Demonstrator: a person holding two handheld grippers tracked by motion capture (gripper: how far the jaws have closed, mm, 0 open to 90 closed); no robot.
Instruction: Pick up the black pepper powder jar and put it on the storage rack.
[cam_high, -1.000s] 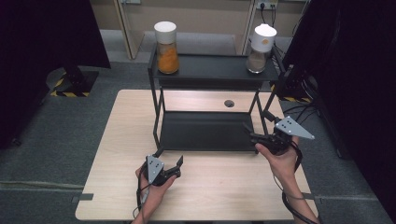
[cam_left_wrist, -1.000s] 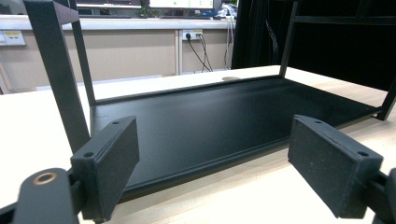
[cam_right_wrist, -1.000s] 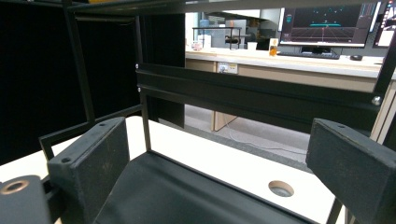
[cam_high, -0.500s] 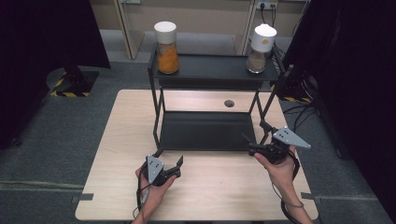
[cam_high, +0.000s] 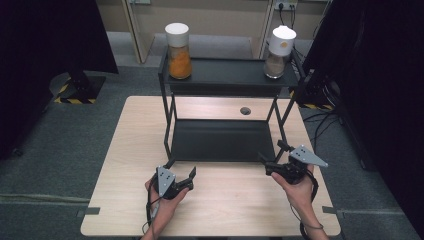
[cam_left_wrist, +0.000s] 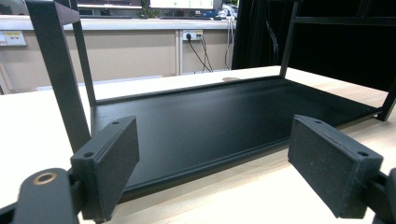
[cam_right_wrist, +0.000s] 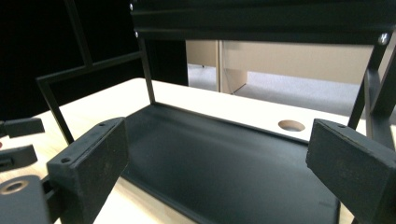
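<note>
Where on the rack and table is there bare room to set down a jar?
The lower shelf is bare from leg to leg. The top shelf is free between the orange jar and the brown jar. The table is bare left of the rack; its front edge is crowded by the left gripper and right gripper.

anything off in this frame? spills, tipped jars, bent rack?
Nothing stands out. Both jars, orange-filled and brown-filled, stand upright with lids on at the top shelf's ends. The rack looks square, its lower tray bare. Left gripper and right gripper are open, holding nothing.
</note>
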